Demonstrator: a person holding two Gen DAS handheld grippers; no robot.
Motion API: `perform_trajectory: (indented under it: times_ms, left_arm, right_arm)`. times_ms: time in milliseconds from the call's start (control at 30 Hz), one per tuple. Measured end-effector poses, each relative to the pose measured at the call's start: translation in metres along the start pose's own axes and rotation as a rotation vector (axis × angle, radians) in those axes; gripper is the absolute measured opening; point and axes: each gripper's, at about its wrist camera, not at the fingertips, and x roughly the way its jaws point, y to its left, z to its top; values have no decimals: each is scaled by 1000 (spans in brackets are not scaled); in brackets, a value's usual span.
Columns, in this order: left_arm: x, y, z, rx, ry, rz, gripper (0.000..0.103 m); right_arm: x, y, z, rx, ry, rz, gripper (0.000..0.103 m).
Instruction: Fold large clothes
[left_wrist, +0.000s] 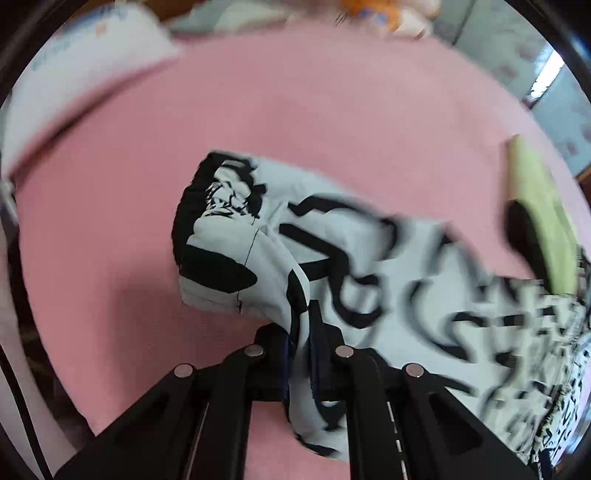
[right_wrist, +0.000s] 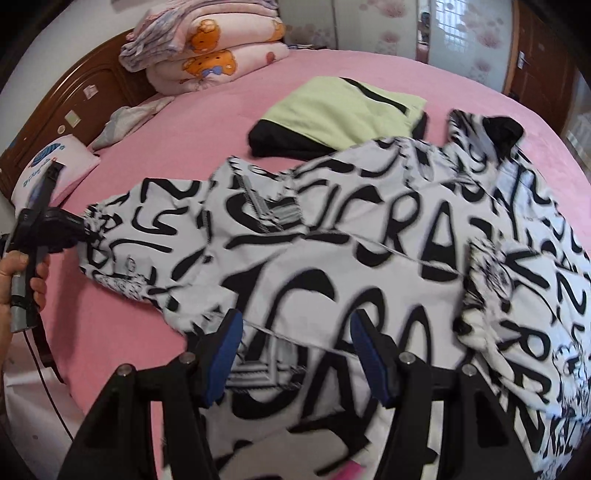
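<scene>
A large white jacket with black lettering (right_wrist: 332, 251) lies spread on the pink bed (right_wrist: 221, 110). My left gripper (left_wrist: 301, 332) is shut on the jacket's sleeve (left_wrist: 258, 240), whose black cuff end hangs forward over the bed (left_wrist: 110, 221). It also shows in the right wrist view (right_wrist: 79, 225), pinching the sleeve end at the left, held by a hand. My right gripper (right_wrist: 295, 350) is open, its blue pads (right_wrist: 225, 354) on either side of the jacket's near edge, not closed on it.
A folded light-green and black garment (right_wrist: 332, 114) lies beyond the jacket, also seen in the left wrist view (left_wrist: 543, 214). Folded quilts (right_wrist: 210, 51) and a pillow (right_wrist: 55, 166) sit at the wooden headboard (right_wrist: 74, 99). A wardrobe and door stand behind.
</scene>
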Motion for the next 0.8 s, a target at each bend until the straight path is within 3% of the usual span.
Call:
perform_trajectory:
  times_ms: [200, 267, 400, 533, 700, 800]
  left_arm:
    - [-112, -114, -45, 225, -203, -217, 6]
    - [-135, -165, -70, 319, -211, -305, 6]
    - [-142, -256, -131, 459, -129, -451, 6]
    - [-111, -326, -200, 599, -69, -441, 7]
    - [-60, -351, -262, 656, 120, -409, 11]
    - [-47, -341, -290, 691, 135, -376, 35]
  right_arm:
    - [-30, -51, -27, 104, -28, -31, 61]
    - [-41, -70, -34, 153, -41, -33, 61]
    - [-59, -105, -46, 226, -73, -51, 61]
    - [-69, -141, -62, 301, -90, -73, 61]
    - [-66, -179, -85, 355, -68, -94, 61]
    - [-60, -189, -95, 370, -44, -73, 61]
